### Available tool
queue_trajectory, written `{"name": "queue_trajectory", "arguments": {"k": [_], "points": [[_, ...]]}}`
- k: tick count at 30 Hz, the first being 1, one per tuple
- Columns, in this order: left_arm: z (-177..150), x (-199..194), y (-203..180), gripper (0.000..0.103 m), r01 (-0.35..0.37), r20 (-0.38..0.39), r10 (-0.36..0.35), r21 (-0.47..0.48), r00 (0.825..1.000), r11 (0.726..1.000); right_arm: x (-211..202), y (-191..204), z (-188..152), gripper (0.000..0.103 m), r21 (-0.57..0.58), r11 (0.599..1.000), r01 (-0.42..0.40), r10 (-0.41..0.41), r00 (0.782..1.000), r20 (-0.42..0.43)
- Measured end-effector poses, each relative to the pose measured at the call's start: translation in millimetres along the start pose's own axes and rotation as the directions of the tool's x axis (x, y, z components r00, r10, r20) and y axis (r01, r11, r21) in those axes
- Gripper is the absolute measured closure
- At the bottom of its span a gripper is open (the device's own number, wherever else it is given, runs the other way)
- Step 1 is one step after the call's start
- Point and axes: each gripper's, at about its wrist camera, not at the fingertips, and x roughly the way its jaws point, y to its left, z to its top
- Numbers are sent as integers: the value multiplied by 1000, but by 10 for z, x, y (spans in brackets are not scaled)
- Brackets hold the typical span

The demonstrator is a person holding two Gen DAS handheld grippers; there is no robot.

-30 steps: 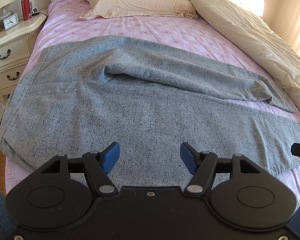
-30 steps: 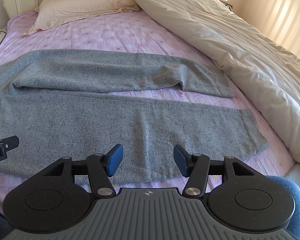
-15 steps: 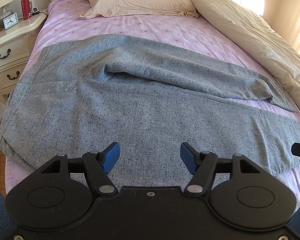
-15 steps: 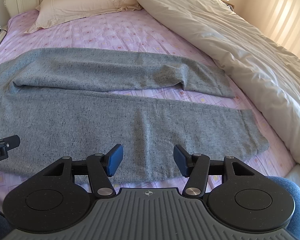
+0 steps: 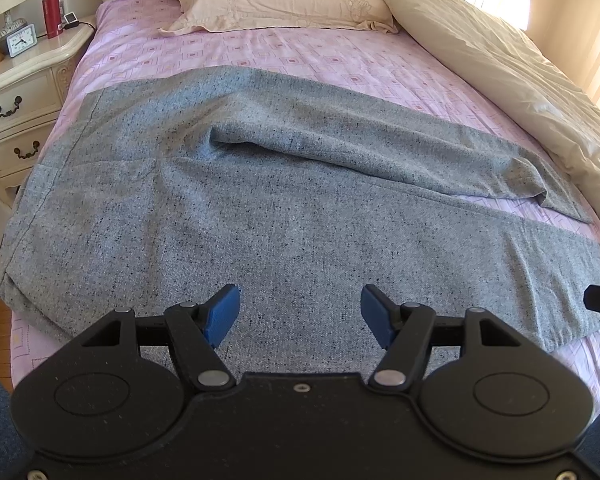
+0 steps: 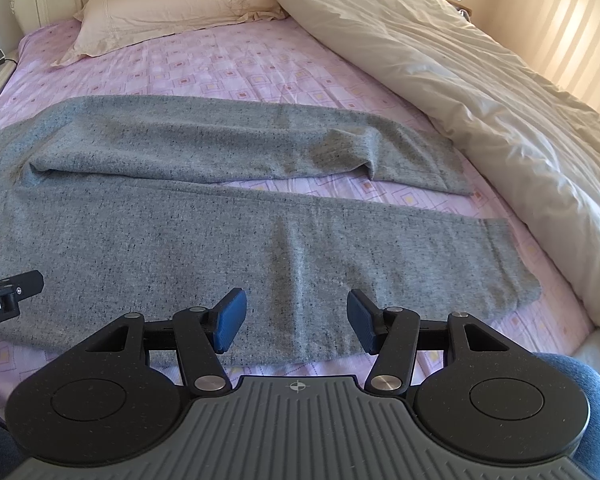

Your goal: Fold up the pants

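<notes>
Grey flecked pants (image 5: 260, 208) lie spread flat across the pink bed sheet (image 5: 300, 52), waist at the left, two legs running to the right. In the right wrist view the pants (image 6: 180, 240) show both legs apart, the far leg with a fold near its hem. My left gripper (image 5: 300, 312) is open and empty above the near part of the seat. My right gripper (image 6: 296, 320) is open and empty above the near leg's front edge. Each gripper's tip shows at the other view's edge.
A beige duvet (image 6: 480, 80) is piled along the right side of the bed. A pillow (image 5: 276, 4) lies at the headboard. A white nightstand (image 5: 16, 92) with a clock, lamp and red bottle stands left of the bed.
Both grippers have drifted slightly forward over the pants. The jaws have stayed open and the pants have not moved.
</notes>
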Motion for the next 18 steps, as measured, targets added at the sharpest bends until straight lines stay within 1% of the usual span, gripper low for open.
{"name": "queue_trajectory", "arguments": {"k": [2,6,9,10,11,14,18], "points": [[13,-17,1,35,4,5,-4,3,1000,1000,-2,-1,4,49,2,1000,-18,18,1000,-6],[84,-6,39,35,30,-25,-31,-14,999,999,16,-69,78,49,31,994,-106,107,993,-53],[178,-19,48,35,28,-24,-28,-4,999,1000,8,-180,188,49,89,972,-215,222,972,-75],[218,-30,41,34,21,-15,-21,9,1000,1000,6,-219,240,50,105,965,-239,247,966,-78],[264,-36,28,34,13,-8,-13,28,1000,1000,5,-257,301,50,112,962,-247,256,964,-74],[426,-51,-23,34,-12,22,10,97,1000,995,-23,-374,504,50,101,972,-211,215,976,-29],[670,-49,-68,34,-43,79,31,145,996,988,-19,-587,779,50,79,985,-155,151,987,55]]}}
